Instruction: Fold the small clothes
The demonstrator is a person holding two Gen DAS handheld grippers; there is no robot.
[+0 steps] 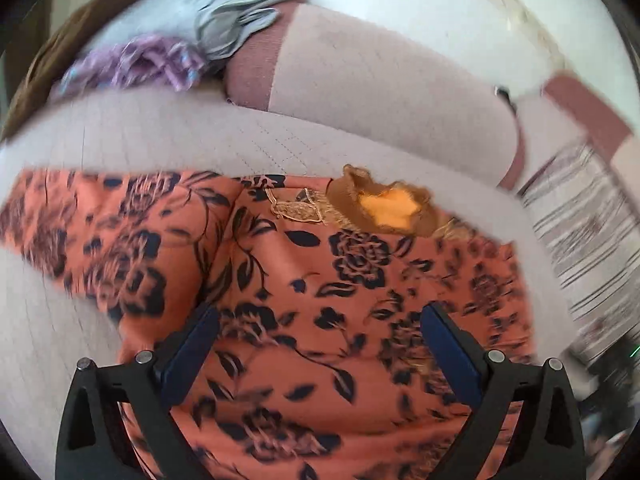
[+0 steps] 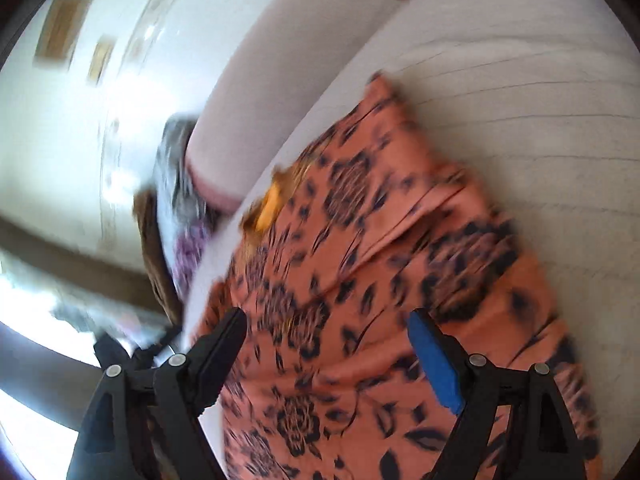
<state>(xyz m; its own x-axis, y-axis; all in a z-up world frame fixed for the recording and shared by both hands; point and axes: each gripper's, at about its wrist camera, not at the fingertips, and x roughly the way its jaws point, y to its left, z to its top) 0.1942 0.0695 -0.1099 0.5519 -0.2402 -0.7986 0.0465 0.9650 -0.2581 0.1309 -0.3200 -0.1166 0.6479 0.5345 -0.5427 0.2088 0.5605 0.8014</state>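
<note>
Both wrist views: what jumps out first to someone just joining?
The orange garment with dark floral print, spread on the pale quilted bed cover, fills both views, its brown-trimmed neckline at the far edge. Both grippers, left and right, hover over it open, holding nothing. A crumpled grey cloth and a purple one lie beyond.

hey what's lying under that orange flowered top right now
The orange flowered top lies spread on a pale quilted bed cover, which shows around its edges. Whatever sits beneath the middle of the fabric is covered and cannot be seen.
</note>
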